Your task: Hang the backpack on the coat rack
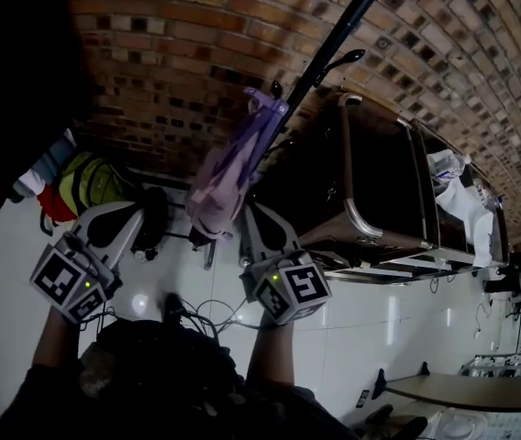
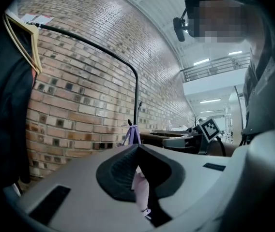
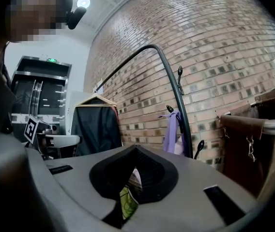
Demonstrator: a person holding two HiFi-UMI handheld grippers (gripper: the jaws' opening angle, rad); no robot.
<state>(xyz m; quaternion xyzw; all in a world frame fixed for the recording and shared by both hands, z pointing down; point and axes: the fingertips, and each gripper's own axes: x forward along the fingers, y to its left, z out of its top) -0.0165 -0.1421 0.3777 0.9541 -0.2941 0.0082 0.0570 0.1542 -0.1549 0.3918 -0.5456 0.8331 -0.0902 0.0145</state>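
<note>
A pale purple backpack (image 1: 228, 168) hangs by its top loop from a hook of the black coat rack (image 1: 334, 39) in front of the brick wall. It also shows on the rack in the left gripper view (image 2: 132, 135) and the right gripper view (image 3: 172, 132). My left gripper (image 1: 139, 213) sits to the lower left of the bag, apart from it. My right gripper (image 1: 246, 213) is just below the bag's bottom edge. In their own views the left gripper (image 2: 137, 149) and right gripper (image 3: 135, 151) have jaws meeting at the tips with nothing between them.
A dark brown cabinet (image 1: 380, 181) stands right beside the rack. A black garment on a wooden hanger (image 3: 96, 124) hangs to the left, with yellow-green and red items (image 1: 91, 181) below it. Cables (image 1: 196, 314) lie on the white floor by my feet.
</note>
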